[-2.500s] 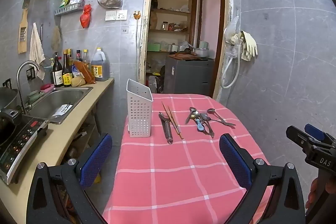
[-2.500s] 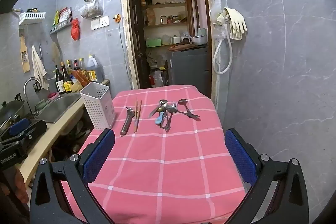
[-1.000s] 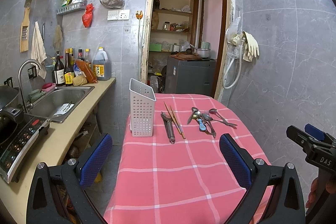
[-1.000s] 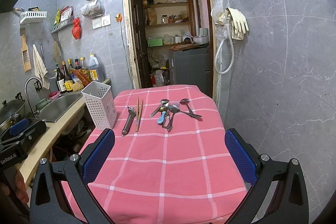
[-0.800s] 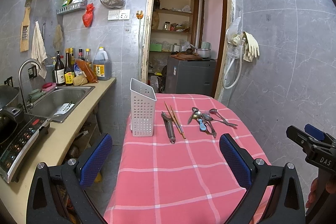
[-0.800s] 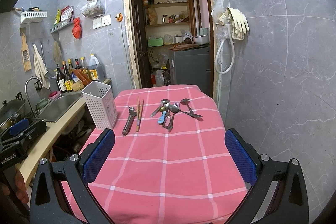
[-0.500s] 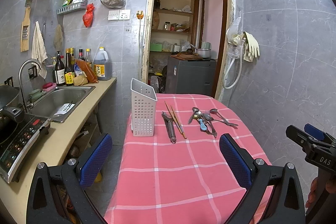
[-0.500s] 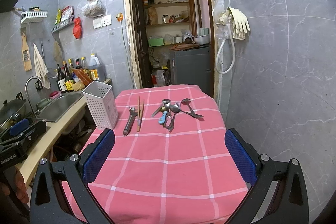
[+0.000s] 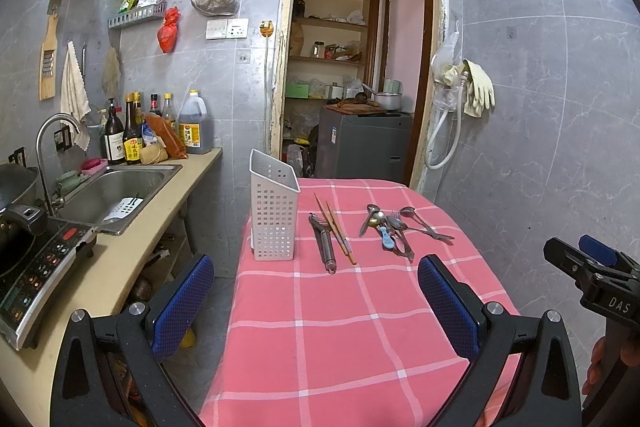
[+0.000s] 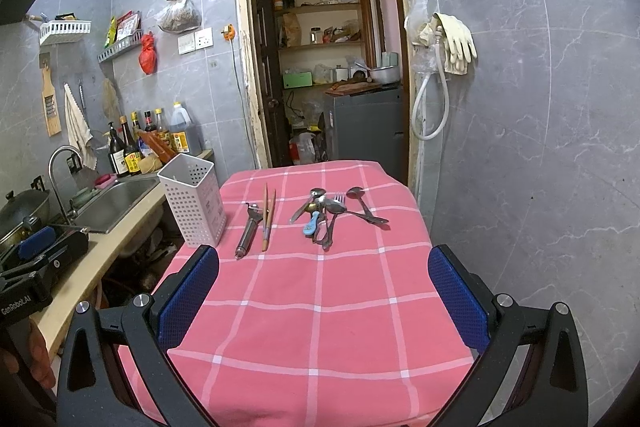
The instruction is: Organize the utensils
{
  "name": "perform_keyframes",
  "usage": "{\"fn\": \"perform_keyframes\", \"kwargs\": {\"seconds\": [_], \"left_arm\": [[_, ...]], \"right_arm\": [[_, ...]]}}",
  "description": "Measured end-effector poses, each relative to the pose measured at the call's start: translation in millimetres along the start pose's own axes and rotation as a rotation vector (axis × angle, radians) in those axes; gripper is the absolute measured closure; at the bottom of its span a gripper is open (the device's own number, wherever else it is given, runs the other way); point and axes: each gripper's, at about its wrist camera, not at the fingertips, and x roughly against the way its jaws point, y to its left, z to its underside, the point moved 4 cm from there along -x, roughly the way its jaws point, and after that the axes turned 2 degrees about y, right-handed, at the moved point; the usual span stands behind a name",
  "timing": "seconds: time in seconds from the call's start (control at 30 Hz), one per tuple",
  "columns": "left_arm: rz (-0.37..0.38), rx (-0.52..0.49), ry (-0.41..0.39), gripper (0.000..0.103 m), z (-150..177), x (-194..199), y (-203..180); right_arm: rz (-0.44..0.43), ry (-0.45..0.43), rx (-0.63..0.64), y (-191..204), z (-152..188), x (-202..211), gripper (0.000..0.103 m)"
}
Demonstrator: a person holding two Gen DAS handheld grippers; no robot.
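Note:
A white perforated utensil holder (image 9: 274,211) (image 10: 193,201) stands upright at the far left of the pink checked table (image 9: 340,327) (image 10: 320,307). To its right lie a metal peeler (image 9: 325,242) (image 10: 249,229), a pair of wooden chopsticks (image 9: 336,227) (image 10: 268,215), and a pile of spoons and forks (image 9: 394,227) (image 10: 332,213) with a small blue-handled spoon (image 9: 385,235) (image 10: 313,223). My left gripper (image 9: 316,303) is open and empty over the table's near part. My right gripper (image 10: 323,297) is open and empty, also well short of the utensils.
A counter with a sink (image 9: 116,187), an induction cooker (image 9: 32,267) and bottles (image 9: 128,139) runs along the left. A doorway (image 9: 352,87) with shelves and a grey cabinet is behind the table. A tiled wall with gloves (image 9: 478,91) is to the right.
Both views have shifted very slightly; the table and utensils sit a touch further right in the frames. Nothing on the table has moved and both grippers stay open.

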Motion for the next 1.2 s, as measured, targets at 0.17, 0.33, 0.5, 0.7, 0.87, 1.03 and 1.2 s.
{"fn": "perform_keyframes", "kwargs": {"seconds": [0.17, 0.33, 0.5, 0.7, 0.87, 1.03, 1.2], "left_arm": [[-0.001, -0.001, 0.002, 0.0, 0.1, 0.0, 0.1], [-0.001, -0.001, 0.0, 0.0, -0.2, 0.3, 0.4], [0.0, 0.0, 0.0, 0.0, -0.3, 0.5, 0.6], [-0.001, -0.003, 0.002, 0.0, -0.3, 0.3, 0.7], [-0.001, 0.002, 0.004, 0.0, -0.7, 0.4, 1.5], [0.004, 0.003, 0.005, 0.0, -0.9, 0.5, 1.9], [0.019, 0.009, 0.001, 0.0, -6.0, -6.3, 13.2]], "right_arm": [[-0.001, 0.0, 0.0, 1.5, 0.3, -0.4, 0.001], [-0.001, 0.001, -0.001, 1.6, 0.5, -0.7, 0.001], [-0.001, 0.0, -0.001, -0.6, -0.2, -0.3, 0.001], [-0.002, 0.0, -0.003, -1.4, -0.4, -0.7, 0.001], [-0.004, -0.004, -0.011, 9.8, 1.1, -1.6, 0.001], [0.002, -0.01, -0.01, 16.4, 0.1, -4.8, 0.001], [0.005, -0.014, 0.006, 18.9, -7.0, -9.9, 0.001]]}}
